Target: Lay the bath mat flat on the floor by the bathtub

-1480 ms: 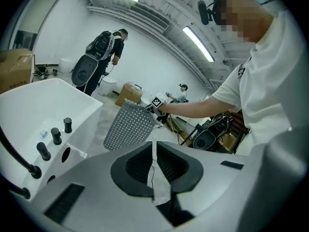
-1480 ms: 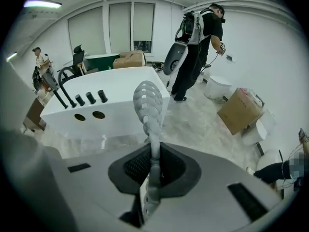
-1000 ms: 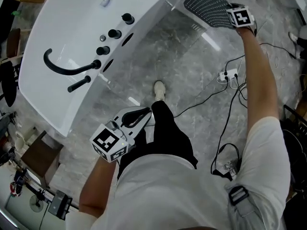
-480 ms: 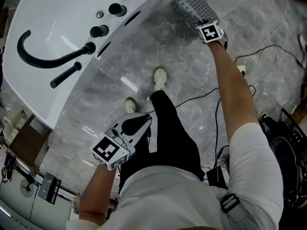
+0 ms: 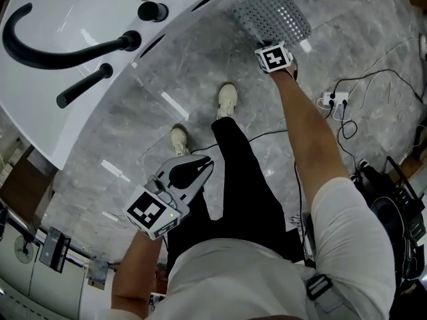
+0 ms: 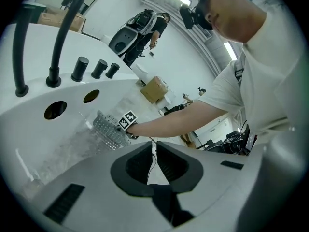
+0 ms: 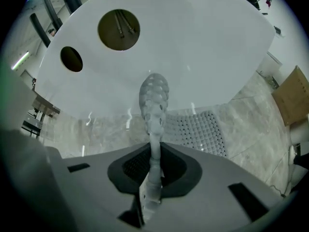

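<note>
A grey perforated bath mat point(image 5: 272, 15) hangs and spreads over the marble floor beside the white bathtub point(image 5: 40, 105). My right gripper point(image 5: 270, 47) is shut on the mat's near edge. In the right gripper view the pinched edge point(image 7: 153, 105) stands up between the jaws, and the rest of the mat point(image 7: 199, 128) lies low against the tub wall point(image 7: 193, 42). My left gripper point(image 5: 202, 163) hovers near my legs, away from the mat, shut with nothing in it point(image 6: 154, 147). The left gripper view shows the mat point(image 6: 107, 132) beyond it.
A black faucet point(image 5: 40, 49) and knobs sit on the tub rim. My two shoes point(image 5: 227, 100) point(image 5: 179, 140) stand on the floor by the tub. A power strip with cables point(image 5: 331, 100) lies to the right, with dark bags point(image 5: 393, 212) beyond. A cardboard box point(image 7: 292, 95) shows at the far right.
My right gripper has carried the mat from up at the tub rim down toward the floor beside the tub. The left gripper has stayed near my legs.
</note>
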Available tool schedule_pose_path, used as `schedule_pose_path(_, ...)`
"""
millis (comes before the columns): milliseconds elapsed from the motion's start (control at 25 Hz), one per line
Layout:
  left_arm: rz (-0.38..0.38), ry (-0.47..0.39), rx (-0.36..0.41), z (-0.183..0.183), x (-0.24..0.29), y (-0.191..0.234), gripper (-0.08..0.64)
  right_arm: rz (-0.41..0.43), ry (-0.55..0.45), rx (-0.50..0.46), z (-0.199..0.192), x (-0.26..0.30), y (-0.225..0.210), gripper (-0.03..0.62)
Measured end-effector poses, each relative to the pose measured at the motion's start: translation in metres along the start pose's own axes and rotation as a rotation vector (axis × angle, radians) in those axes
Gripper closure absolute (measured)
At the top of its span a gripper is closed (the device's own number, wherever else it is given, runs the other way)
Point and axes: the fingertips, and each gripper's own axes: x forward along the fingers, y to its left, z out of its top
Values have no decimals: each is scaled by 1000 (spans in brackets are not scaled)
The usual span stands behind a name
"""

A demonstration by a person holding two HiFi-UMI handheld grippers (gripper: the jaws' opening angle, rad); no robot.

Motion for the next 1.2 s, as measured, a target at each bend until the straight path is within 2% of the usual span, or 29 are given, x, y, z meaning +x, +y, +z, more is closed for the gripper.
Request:
schedule_pose_path(360,35,-49,-45,-45,-30,24,520,53,48,-72,-20,45,85,532)
schedule_pose_path(560,48,-70,-65,-43,-17,-1,520,57,68,-124,-28,30,76,518)
schedule_pose_path(640,49,-78,-75,-58,-38,8,520,56,80,-127,-28,38,102,505)
schedule_pose_path(720,50,-86,-82,-81,-65,26,520,52,71,-126,-26,50,139,563)
schedule_pose_path(800,52,-96,-81,-92,-82,33,520,62,65,-127,-24,50,166,563)
schedule_pose_path(960,41,-128,-60,-93,-98,20,520,77,70,-107,-39,22,192,581)
schedule_pose_path(1200,-15,-163,36,-87,-126,-8,520,66,2,-57,-59,-45,222,581)
